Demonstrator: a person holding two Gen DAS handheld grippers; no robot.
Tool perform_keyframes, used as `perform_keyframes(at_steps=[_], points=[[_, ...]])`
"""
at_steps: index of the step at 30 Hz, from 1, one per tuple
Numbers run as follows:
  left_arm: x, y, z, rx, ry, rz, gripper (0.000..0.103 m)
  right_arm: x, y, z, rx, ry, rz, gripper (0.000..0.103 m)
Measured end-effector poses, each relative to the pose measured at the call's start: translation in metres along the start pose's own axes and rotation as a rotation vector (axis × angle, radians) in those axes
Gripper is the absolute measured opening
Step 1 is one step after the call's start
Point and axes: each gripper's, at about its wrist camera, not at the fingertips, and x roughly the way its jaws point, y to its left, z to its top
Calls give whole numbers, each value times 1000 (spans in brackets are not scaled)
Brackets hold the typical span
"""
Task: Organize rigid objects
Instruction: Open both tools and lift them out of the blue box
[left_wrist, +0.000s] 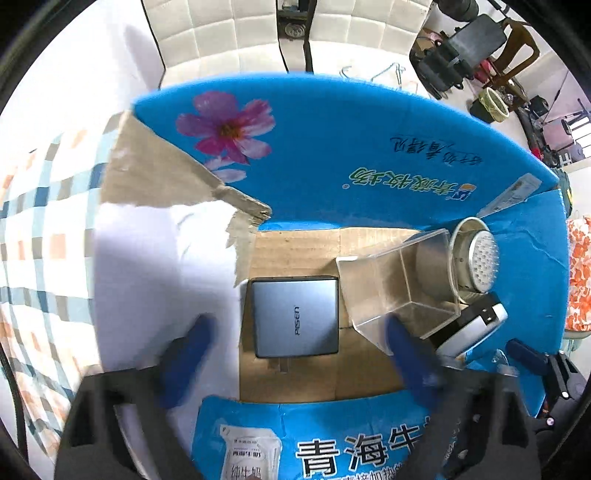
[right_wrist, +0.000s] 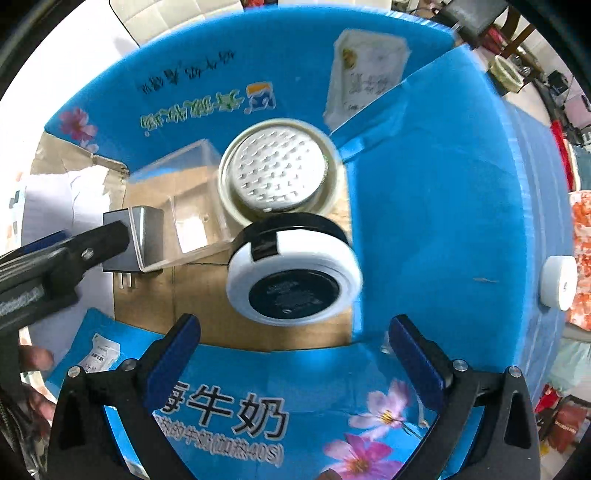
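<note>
An open blue milk carton box (left_wrist: 332, 155) holds several rigid things. A grey PISEN charger (left_wrist: 295, 317) lies on the cardboard floor, with a clear plastic box (left_wrist: 399, 284), a round white perforated piece in a cup (left_wrist: 476, 258) and a white-and-black round compact (left_wrist: 476, 325) to its right. My left gripper (left_wrist: 295, 365) is open above the charger, empty. In the right wrist view my right gripper (right_wrist: 293, 350) is open and empty just in front of the compact (right_wrist: 295, 277); the cup (right_wrist: 277, 170), clear box (right_wrist: 177, 199), charger (right_wrist: 144, 236) and left gripper fingers (right_wrist: 92, 243) show there too.
The box sits on white and checked bedding (left_wrist: 48, 229). Its blue flaps (right_wrist: 443, 206) stand open all around, with a torn cardboard flap (left_wrist: 155, 173) at left. A small white round thing (right_wrist: 559, 282) sits on the right flap. Furniture and a bin (left_wrist: 491, 105) stand far right.
</note>
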Motion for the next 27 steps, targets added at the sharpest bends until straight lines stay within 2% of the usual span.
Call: perform_keyframes(at_steps=[6,12,21,27], points=[[-19,11,-15,-7,-57,16,103,-23,-5,-15,7,-41,5,103],[-43,14,-40,8,-140,59,103,-63,3,-28,-6,-94,6,103],[-106,4,-79,-21,-319,89,103,-145,-7,-67,-12,-287,11,103],[-142,-6,-109,-1,-370,100,103,-193,-13,-92,-26,-358,30,103]])
